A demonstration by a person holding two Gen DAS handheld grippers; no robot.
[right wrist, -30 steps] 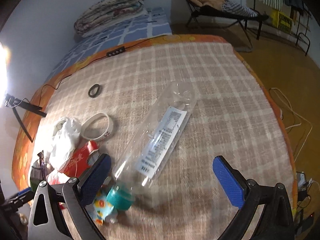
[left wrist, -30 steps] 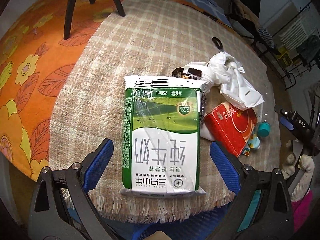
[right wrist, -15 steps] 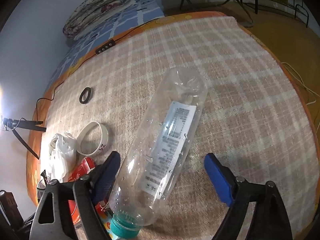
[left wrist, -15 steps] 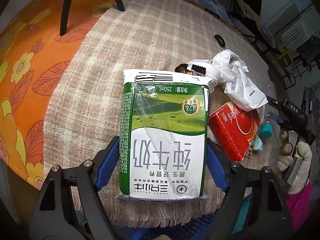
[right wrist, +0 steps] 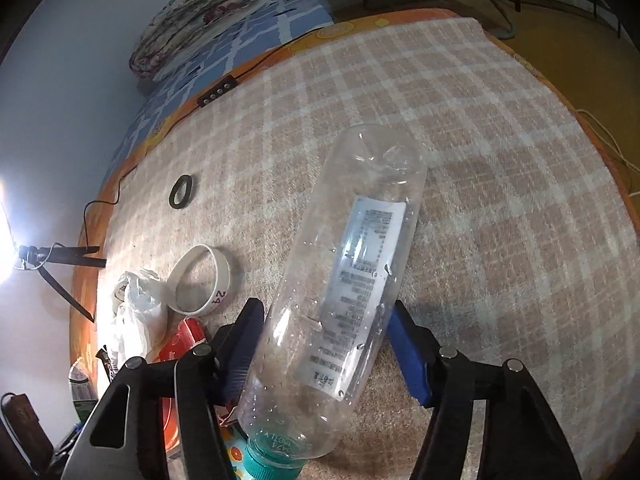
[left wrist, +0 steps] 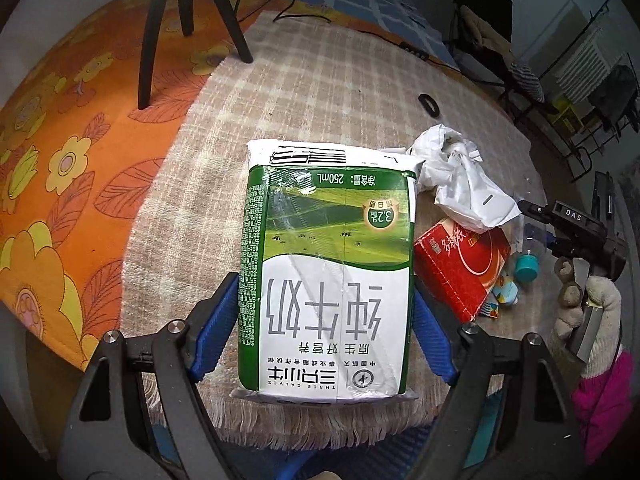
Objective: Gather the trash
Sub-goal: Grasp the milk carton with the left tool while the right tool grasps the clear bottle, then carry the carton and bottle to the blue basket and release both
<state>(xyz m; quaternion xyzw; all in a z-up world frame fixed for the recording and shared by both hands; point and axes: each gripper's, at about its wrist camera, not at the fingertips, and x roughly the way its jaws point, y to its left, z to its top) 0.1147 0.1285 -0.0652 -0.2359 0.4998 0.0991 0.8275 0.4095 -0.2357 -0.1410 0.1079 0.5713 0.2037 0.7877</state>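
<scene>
A green and white milk carton (left wrist: pixel 332 248) lies near the front edge of the checked tablecloth (left wrist: pixel 224 120). My left gripper (left wrist: pixel 324 284) is shut on it, a blue pad pressing each long side. A clear plastic bottle (right wrist: pixel 352 260) with a teal cap (right wrist: pixel 272 460) lies on its side. My right gripper (right wrist: pixel 326 308) straddles its lower half. Its jaws are closing, and both pads touch the bottle's walls. The left wrist view shows the teal cap (left wrist: pixel 526 266) at the far right, beside a gloved hand (left wrist: pixel 600 312).
A crumpled white plastic bag (left wrist: pixel 460 176) and a red box (left wrist: pixel 460 264) lie right of the carton. A white wristband (right wrist: pixel 200 280) and a black ring (right wrist: pixel 182 192) sit left of the bottle. Tripod legs (left wrist: pixel 188 20) stand on the orange cloth. A cable (right wrist: pixel 216 94) runs along the far edge.
The left jaws closed from wide apart onto the carton's sides. The right gripper came down over the bottle, and its jaws narrowed until the pads met it.
</scene>
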